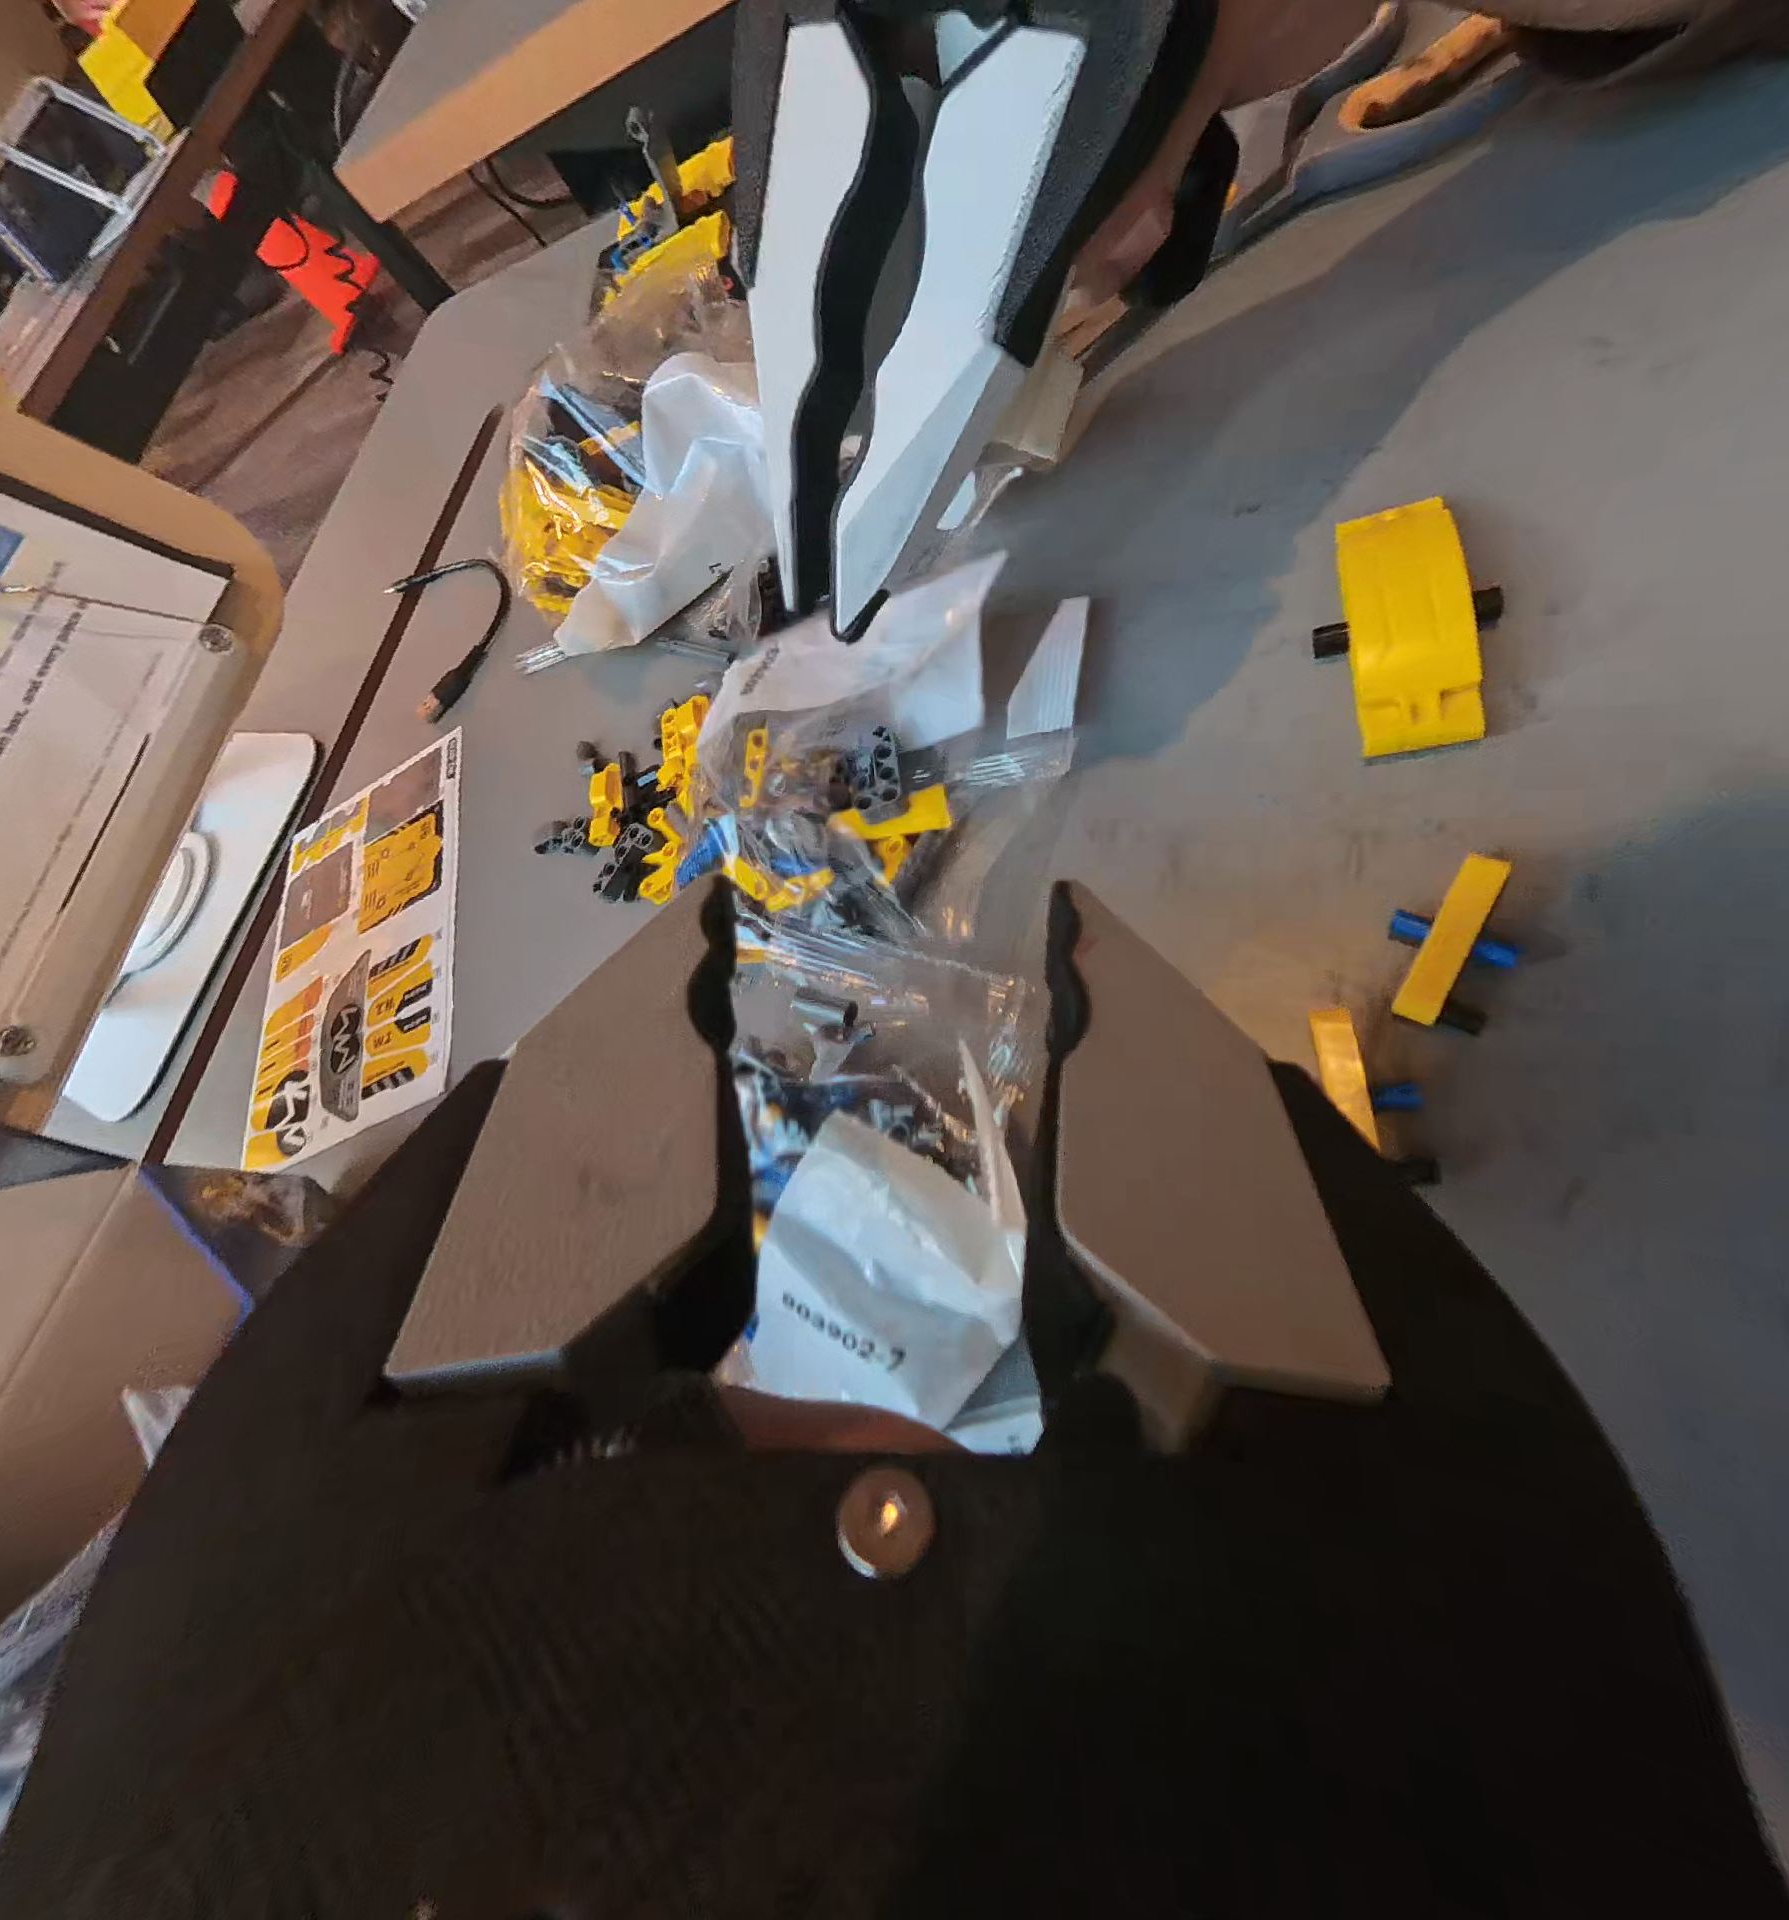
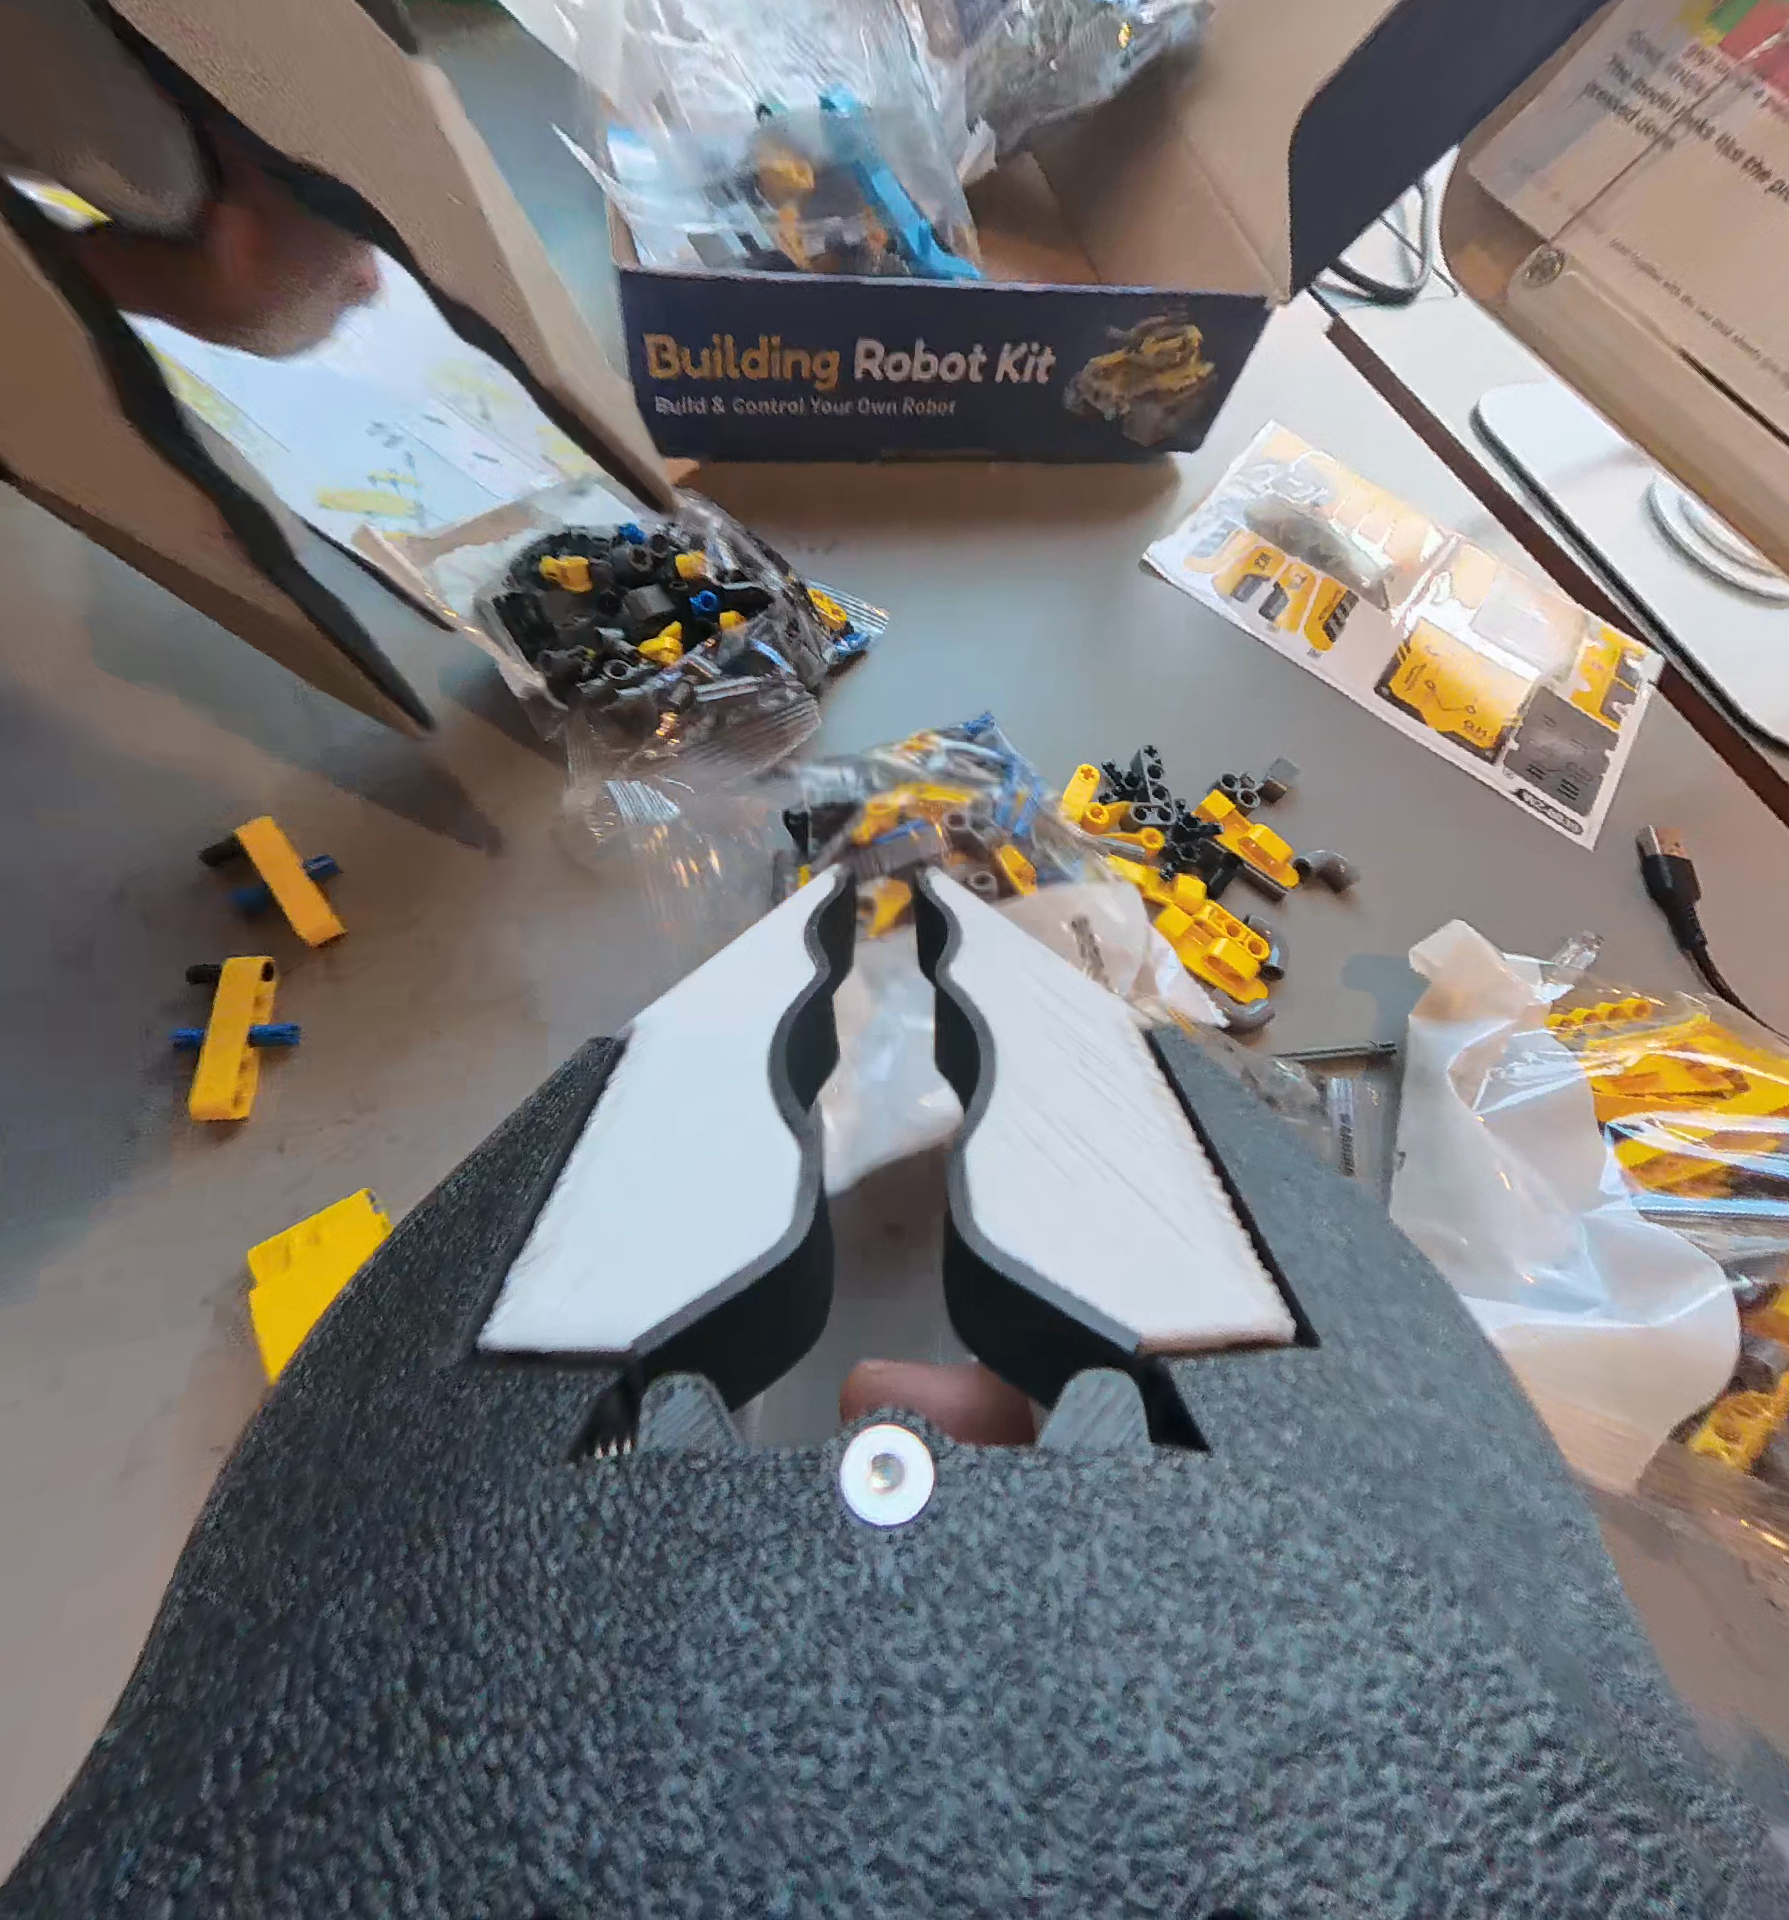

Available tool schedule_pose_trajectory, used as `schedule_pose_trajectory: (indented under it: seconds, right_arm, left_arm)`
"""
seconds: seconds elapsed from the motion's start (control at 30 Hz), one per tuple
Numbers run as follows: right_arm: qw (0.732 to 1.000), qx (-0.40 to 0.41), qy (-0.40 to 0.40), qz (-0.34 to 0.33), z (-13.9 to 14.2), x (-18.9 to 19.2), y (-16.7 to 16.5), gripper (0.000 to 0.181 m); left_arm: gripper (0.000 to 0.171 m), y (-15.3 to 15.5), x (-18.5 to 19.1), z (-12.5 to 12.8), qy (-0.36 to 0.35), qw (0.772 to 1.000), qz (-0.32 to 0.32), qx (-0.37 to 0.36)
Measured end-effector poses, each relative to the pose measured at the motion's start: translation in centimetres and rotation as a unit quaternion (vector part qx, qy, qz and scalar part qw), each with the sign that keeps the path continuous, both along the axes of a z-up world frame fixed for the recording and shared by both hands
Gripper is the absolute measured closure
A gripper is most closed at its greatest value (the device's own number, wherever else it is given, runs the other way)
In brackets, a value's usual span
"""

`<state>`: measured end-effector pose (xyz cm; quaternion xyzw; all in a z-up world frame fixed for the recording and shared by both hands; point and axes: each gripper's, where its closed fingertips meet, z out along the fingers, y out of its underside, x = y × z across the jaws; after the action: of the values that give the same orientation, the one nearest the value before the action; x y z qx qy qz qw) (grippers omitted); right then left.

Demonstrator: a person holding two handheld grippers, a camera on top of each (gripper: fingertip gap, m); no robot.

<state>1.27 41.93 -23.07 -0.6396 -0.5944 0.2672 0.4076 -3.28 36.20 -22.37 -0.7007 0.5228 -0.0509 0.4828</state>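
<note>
Left gripper (image 1: pixel 885 914) wide, over clear parts bag (image 1: pixel 869 1039), gripping nothing. Right gripper (image 2: pixel 885 883) narrow, tips at torn bag (image 2: pixel 911 821); grip unclear. Loose yellow-black bricks (image 2: pixel 1191 862) just beside. Kit box (image 2: pixel 931 364) beyond, on grey table (image 2: pixel 973 582).

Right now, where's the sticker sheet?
The yellow-and-black sticker sheet lies flat on the grey table, left in the left wrist view, beside the loose yellow pieces.

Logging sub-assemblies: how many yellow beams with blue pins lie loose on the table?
2. One yellow beam left of the bagged parts, the second beam just below it in the right wrist view. Bags may hide others.
</note>
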Motion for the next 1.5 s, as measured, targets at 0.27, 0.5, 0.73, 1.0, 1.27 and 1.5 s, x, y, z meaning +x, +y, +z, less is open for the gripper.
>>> schedule_pose_trajectory:
  seconds: [0.27,0.5,0.73,1.0,1.27,1.5]
  right_arm:
    - [0.998,-0.024,-0.007,0.053,-0.8,-0.7,-2.7,0.176]
    - [0.995,0.017,-0.1,0.022,-4.8,-2.2,-2.2,0.177]
    - [0.989,0.051,-0.141,0.012,-6.2,-2.8,-1.8,0.175]
    - [0.991,0.018,-0.133,0.019,-6.7,-2.8,-1.8,0.175]
    - [0.992,-0.06,-0.085,0.065,-3.4,-0.6,-4.8,0.175]
    - [0.981,-0.07,-0.145,0.11,-6.4,0.8,-8.8,0.175]
  left_arm:
    - [0.128,0.7,2.4,-2.4,0.071,0.997,-0.028,-0.029]
    - [0.135,-0.5,1.7,-4.1,0.074,0.995,-0.029,-0.064]
    - [0.128,-0.8,1.4,-3.8,0.049,0.997,-0.023,-0.052]
    - [0.129,-1.3,0.0,-2.0,-0.061,0.995,-0.021,-0.074]
    - [0.128,-1.4,-0.5,-1.0,-0.116,0.989,-0.038,-0.08]
    - [0.122,-1.3,-0.9,0.5,-0.188,0.974,-0.037,-0.122]
